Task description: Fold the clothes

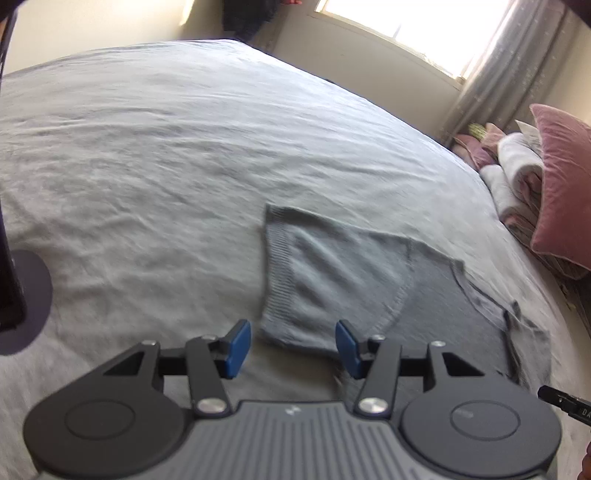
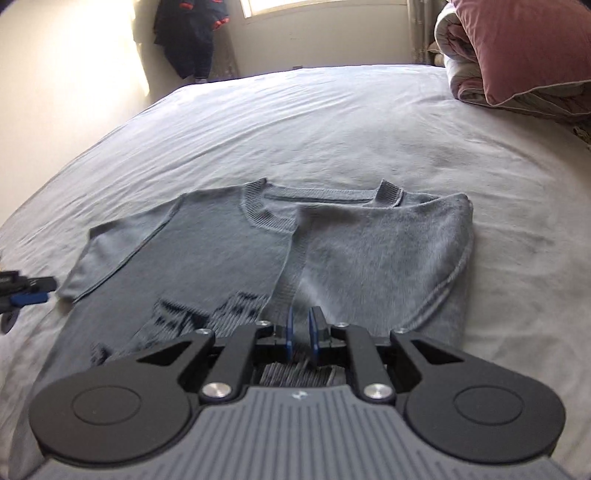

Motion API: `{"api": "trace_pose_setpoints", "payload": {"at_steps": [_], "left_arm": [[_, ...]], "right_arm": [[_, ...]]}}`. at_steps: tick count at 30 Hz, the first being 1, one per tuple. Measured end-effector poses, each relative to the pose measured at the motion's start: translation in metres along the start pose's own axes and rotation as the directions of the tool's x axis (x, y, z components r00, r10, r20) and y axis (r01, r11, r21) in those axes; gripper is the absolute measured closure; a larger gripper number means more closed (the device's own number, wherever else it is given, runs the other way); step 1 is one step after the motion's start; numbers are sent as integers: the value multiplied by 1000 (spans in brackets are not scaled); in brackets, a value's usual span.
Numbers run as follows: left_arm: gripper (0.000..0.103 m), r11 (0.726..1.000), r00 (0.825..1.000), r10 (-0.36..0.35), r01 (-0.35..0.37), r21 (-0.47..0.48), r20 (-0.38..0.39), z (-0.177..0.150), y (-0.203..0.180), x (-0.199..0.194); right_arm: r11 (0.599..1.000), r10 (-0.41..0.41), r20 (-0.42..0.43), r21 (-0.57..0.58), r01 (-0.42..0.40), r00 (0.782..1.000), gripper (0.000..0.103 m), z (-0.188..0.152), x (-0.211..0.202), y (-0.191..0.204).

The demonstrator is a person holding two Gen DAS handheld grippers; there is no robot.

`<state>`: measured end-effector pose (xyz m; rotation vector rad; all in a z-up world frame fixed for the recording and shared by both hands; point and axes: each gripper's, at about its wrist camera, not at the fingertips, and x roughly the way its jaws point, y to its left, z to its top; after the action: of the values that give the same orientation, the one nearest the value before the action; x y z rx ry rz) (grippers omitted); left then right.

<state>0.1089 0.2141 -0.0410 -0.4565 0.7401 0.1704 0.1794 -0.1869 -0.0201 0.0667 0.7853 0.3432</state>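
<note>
**Folding a grey knit sweater (image 2: 236,258) on a bed: one side panel already turned in, the opposite sleeve still to go.**

The sweater lies flat on the bed sheet (image 2: 332,122), neckband toward the window (image 2: 317,3); the panel on the pillow side is folded over the sweater's middle, while the short sleeve (image 1: 332,273) on the far side from the pillow still lies spread. The left gripper (image 1: 291,349) hangs just above that sleeve's hem, fingers apart and empty. The right gripper (image 2: 300,328) sits at the sweater's lower hem, fingers nearly together; whether they pinch cloth cannot be told. A good fold would probably take the sleeve at its hem and lay it across to meet the folded panel. Beyond the sweater, a pink pillow (image 2: 524,48) tops rolled bedding; dark clothing (image 2: 188,33) hangs beside the window.
</note>
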Motion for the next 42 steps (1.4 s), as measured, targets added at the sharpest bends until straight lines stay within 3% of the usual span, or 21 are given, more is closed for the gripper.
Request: {"api": "trace_pose_setpoints", "payload": {"at_steps": [5, 10, 17, 20, 22, 24, 25, 29, 32, 37, 42], "left_arm": [[51, 999, 999, 37, -36, -34, 20, 13, 15, 23], [51, 1000, 997, 20, -19, -13, 80, 23, 7, 46], [51, 999, 990, 6, 1, -49, 138, 35, 4, 73], [58, 999, 989, 20, -15, -34, 146, 35, 1, 77], [67, 999, 990, 39, -43, 31, 138, 35, -6, 79], [89, 992, 992, 41, -55, 116, 121, 36, -14, 81], [95, 989, 993, 36, -51, 140, 114, 35, -17, 81], [99, 988, 995, 25, -39, 147, 98, 37, -30, 74], [99, 988, 995, -26, 10, 156, 101, 40, -48, 61], [99, 977, 988, -131, 115, 178, 82, 43, -88, 43], [99, 964, 976, -218, 214, 157, 8, 36, -130, 52]], "right_arm": [[999, 32, -23, 34, -31, 999, 88, 2, 37, 3], [987, 149, 27, 63, -151, 988, 87, 22, 45, 16], [960, 250, 131, 99, -264, 959, 87, 37, 59, 20], [948, 271, 147, 131, -290, 951, 87, 28, 70, 13], [931, 300, 146, 170, -323, 943, 87, 18, 78, 5], [909, 328, 146, 219, -354, 933, 88, 10, 85, -4], [898, 345, 149, 236, -372, 927, 88, 11, 84, -8], [849, 412, 160, 292, -441, 897, 78, 11, 84, -20], [823, 444, 168, 311, -474, 880, 70, 13, 82, -24], [815, 457, 164, 317, -486, 874, 65, 15, 78, -22], [787, 474, 183, 351, -508, 861, 63, 16, 78, -30]]}}
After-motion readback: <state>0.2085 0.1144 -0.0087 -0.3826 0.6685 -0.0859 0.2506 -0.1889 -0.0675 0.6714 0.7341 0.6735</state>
